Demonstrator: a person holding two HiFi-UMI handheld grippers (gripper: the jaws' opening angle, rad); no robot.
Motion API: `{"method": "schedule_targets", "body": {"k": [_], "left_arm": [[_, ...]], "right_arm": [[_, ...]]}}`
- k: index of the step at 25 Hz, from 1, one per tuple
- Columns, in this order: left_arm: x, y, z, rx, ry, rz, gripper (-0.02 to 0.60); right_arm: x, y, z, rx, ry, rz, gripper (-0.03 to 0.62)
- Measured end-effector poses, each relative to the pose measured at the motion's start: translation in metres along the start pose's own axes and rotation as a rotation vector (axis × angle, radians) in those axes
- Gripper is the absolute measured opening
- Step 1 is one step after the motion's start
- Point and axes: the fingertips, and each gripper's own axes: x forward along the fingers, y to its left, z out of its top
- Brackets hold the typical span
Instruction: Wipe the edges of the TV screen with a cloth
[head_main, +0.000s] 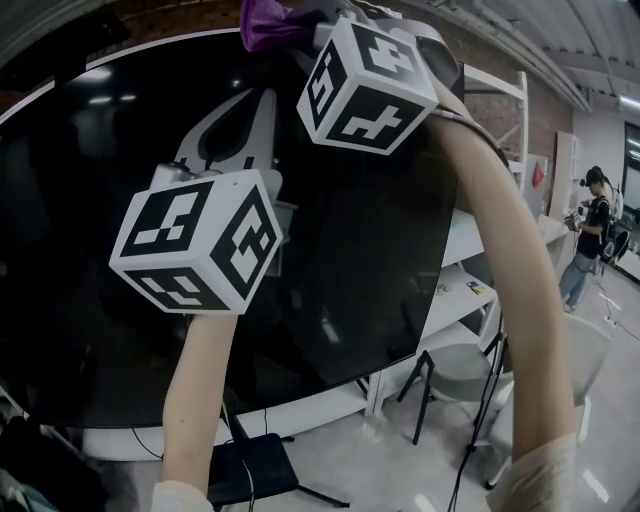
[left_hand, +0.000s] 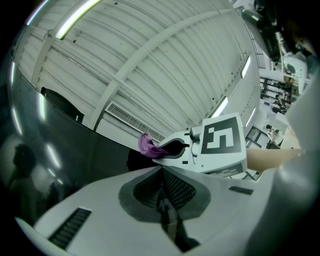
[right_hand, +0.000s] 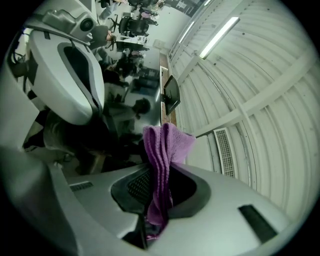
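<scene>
A large black TV screen (head_main: 400, 250) fills the head view, its pale top edge (head_main: 150, 45) arching across the top. A purple cloth (head_main: 265, 25) sits bunched at that top edge, and my right gripper (head_main: 300, 30) is shut on it. In the right gripper view the cloth (right_hand: 162, 150) stands up out of the closed right gripper (right_hand: 160, 187), beside the dark glass. My left gripper (head_main: 250, 110) hangs lower, in front of the screen, and its fingers hold nothing. In the left gripper view the left gripper (left_hand: 162, 197) has its jaws together, with the cloth (left_hand: 147, 145) and right gripper (left_hand: 170, 149) ahead of it.
A person (head_main: 592, 240) stands far right on the grey floor. White shelving (head_main: 470, 290) sits behind the TV's right side. A grey chair (head_main: 450, 375) and a black stool (head_main: 250, 465) stand below the screen. A ribbed white ceiling (left_hand: 150, 60) with strip lights is overhead.
</scene>
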Motion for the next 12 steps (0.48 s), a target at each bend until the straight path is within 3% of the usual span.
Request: {"method": "schedule_targets", "body": {"k": [6,12], "left_arm": [[0.038,-0.043,-0.019,0.027,-0.007,0.093,0.015],[0.084,-0.121,-0.049,0.086,0.022,0.149,0.015]], "right_arm": [[-0.021,-0.007,-0.067,0.002,-0.067,-0.028,0.061],[-0.047,-0.009,-0.141,-0.022,-0.113,-0.003,0.061]]}}
